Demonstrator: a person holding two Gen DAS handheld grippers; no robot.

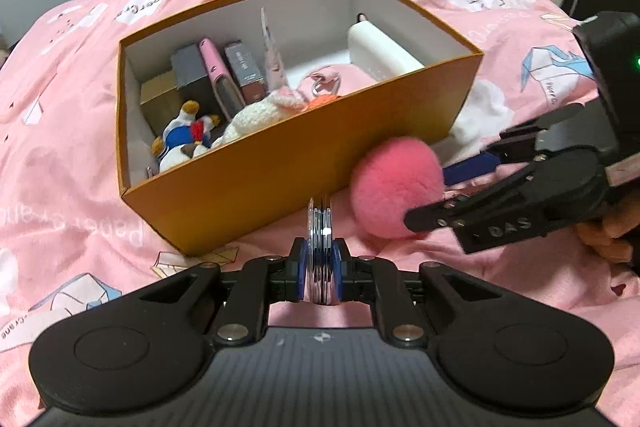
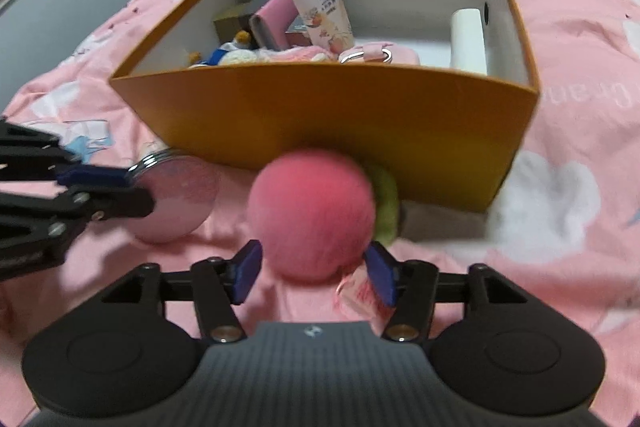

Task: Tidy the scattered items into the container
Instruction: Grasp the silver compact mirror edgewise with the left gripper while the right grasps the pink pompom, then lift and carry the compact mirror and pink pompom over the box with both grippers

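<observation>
Left claw (image 1: 320, 269) pinches a round compact (image 1: 320, 247); right claw (image 2: 314, 271), marked "DAS", spread around pink pompom (image 2: 312, 211).

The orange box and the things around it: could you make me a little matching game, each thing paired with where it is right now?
Things:
1. pink pompom
2. round mirror
3. white tube
4. sailor duck toy

Places:
A. leaning upright inside the orange box
B. clamped edge-on in the left gripper
C. on the pink bedspread outside the box, between the open fingers of the right gripper
D. lying in a corner inside the box

Pairs: 1-C, 2-B, 3-A, 4-D
</observation>
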